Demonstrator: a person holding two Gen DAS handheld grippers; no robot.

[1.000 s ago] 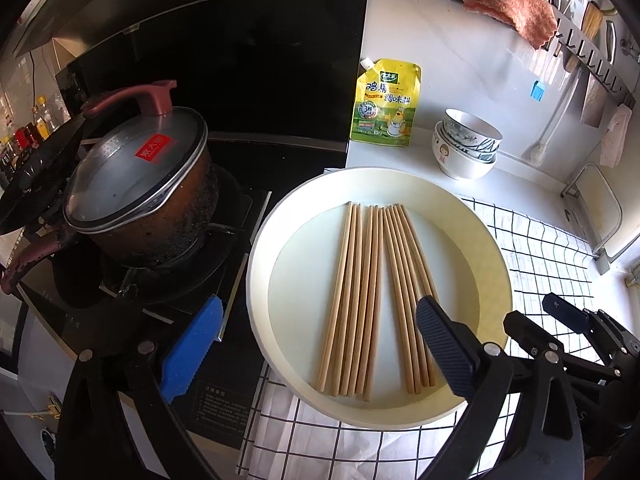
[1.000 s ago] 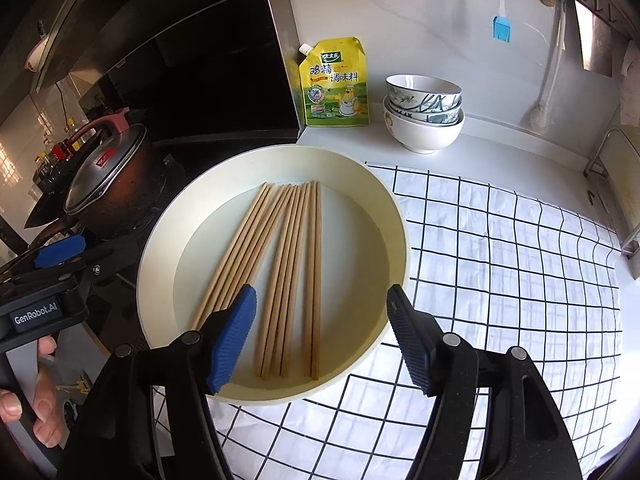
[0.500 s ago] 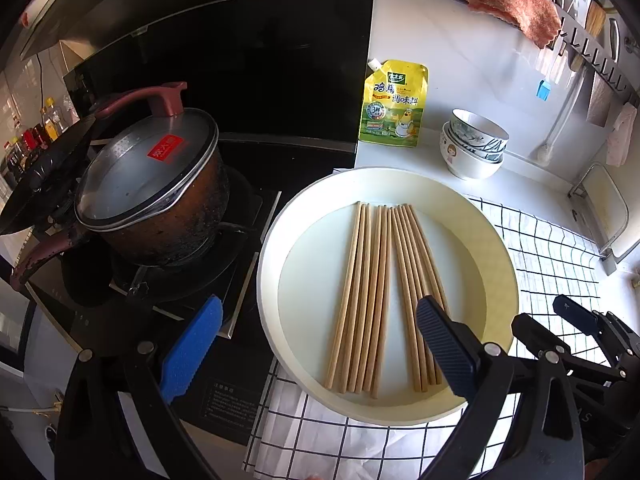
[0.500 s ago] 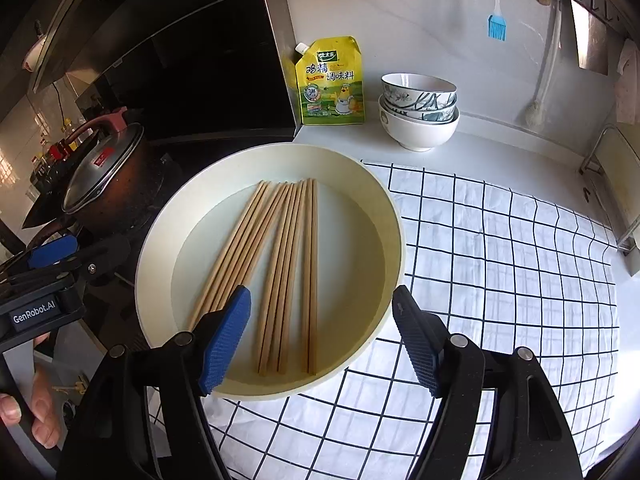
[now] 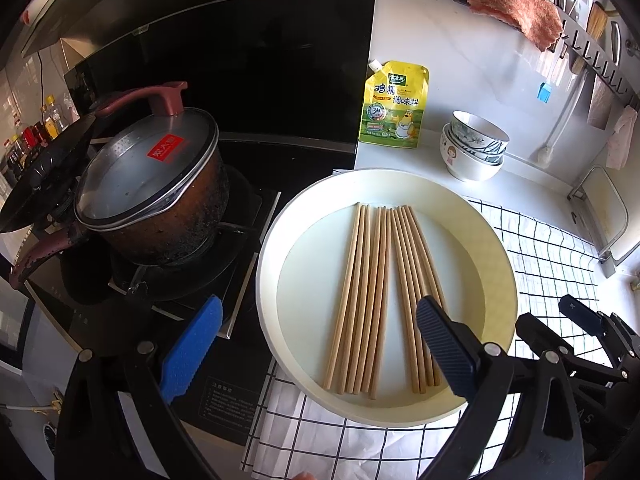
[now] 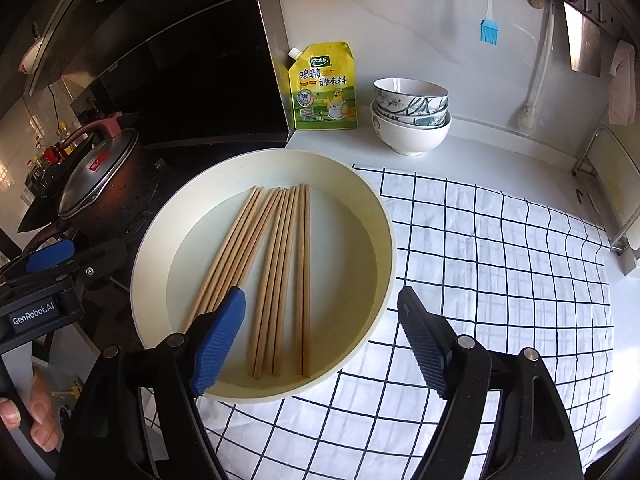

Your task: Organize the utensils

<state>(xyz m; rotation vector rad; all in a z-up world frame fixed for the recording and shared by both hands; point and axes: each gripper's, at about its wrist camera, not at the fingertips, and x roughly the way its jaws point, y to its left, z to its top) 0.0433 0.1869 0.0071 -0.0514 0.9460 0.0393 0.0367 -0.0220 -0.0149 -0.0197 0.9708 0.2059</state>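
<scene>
- Both grippers' jaws stand apart, empty; the right gripper point(image 6: 320, 336) is opening, the left gripper point(image 5: 316, 344) wide.
- Chopsticks point(image 6: 276, 280) lie fanned in the pan point(image 6: 384, 216), probably so each can be picked singly.

A set of plain light-wood chopsticks point(image 5: 380, 296) is laid flat inside a shallow, round, cream-coloured tray point(image 5: 502, 276). Two loose bundles are formed. In the left wrist view, the left bundle point(image 5: 358, 300) is aimed from 6 toward 12 o'clock, and the right bundle point(image 5: 414, 288) is slanted toward 11 o'clock, so that the far tips nearly meet. In the right wrist view, one bundle point(image 6: 228, 252) is leaned toward 1 o'clock and the other point(image 6: 286, 280) is laid almost straight.
</scene>
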